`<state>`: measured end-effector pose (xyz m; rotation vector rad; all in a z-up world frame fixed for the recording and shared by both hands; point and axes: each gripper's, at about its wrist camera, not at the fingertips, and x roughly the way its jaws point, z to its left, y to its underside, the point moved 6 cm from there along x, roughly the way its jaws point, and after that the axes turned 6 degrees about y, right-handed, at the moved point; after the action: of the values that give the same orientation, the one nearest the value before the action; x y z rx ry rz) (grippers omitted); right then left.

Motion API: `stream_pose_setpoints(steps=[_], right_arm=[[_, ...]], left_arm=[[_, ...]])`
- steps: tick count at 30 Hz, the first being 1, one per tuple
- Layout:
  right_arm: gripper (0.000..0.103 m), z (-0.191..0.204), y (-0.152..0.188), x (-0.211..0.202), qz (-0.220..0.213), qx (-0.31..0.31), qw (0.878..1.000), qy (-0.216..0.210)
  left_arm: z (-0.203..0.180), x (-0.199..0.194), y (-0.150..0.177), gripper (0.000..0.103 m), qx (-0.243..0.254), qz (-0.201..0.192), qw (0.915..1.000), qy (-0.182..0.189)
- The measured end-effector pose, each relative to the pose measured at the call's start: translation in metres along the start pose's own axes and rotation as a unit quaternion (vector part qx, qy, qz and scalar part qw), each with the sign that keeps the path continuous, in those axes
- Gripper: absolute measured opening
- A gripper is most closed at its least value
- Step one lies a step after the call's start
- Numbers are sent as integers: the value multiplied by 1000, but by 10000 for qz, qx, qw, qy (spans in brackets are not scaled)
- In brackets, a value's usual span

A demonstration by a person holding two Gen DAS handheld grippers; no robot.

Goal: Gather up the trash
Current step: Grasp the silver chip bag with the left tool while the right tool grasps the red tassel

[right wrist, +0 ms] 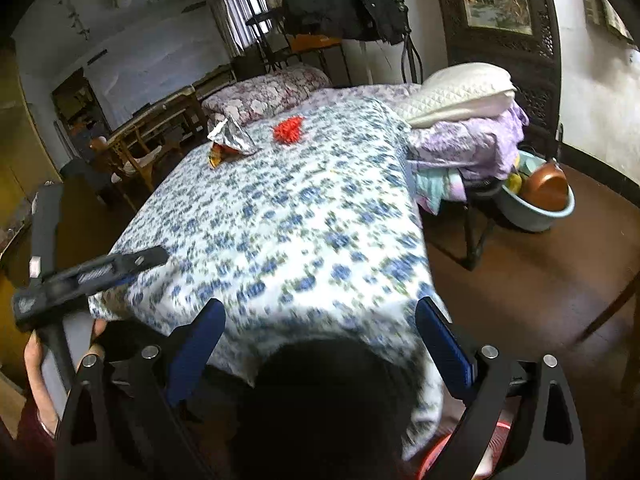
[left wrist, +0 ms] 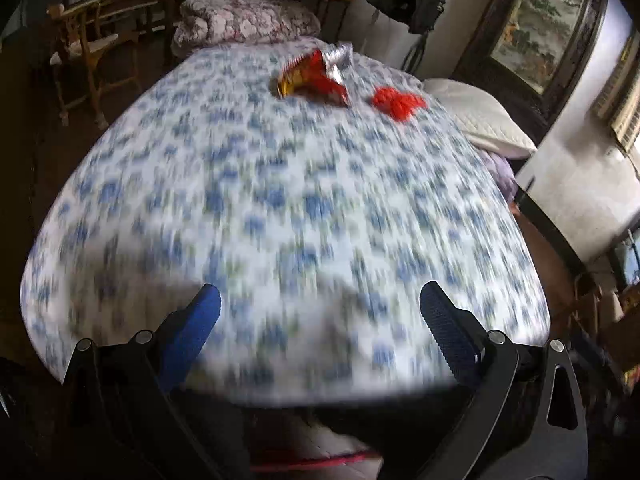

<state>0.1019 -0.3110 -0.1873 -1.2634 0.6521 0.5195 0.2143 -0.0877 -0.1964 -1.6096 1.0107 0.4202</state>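
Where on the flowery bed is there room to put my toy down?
The bedspread is bare from the near edge up to the wrapper and red clump. It's crowded at the far end, by those two and the folded quilt.

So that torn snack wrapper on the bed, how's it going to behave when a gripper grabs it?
The snack wrapper looks like thin, crinkled foil, so it is probably light and will likely crumple between the fingers. Its shiny surface may be slippery. On the soft flowered sheet, a push would probably slide it.

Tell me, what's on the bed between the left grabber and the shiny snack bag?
Nothing but bare flowery sheet lies between the left gripper and the snack bag; the left wrist view shows it.
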Motion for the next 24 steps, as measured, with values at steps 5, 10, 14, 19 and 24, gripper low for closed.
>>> stream_pose_setpoints(steps=[5,10,14,19,24], right_arm=[[94,17,-9,14,-424,-189,9989,-7],[94,24,-22,13,-715,-457,9961,223],[94,22,-33,20,-666,-576,9949,500],[94,22,-53,32,-619,-521,9947,628],[94,35,-86,62,-637,-292,9970,329]], left_arm=[[4,25,-73,96,-128,-422,9990,-93],[3,57,-141,96,-262,-714,9967,-280],[7,95,-176,96,-272,-678,9963,-456],[32,136,-180,96,-682,-208,9969,-319],[41,147,-176,96,-368,60,9966,-735]])
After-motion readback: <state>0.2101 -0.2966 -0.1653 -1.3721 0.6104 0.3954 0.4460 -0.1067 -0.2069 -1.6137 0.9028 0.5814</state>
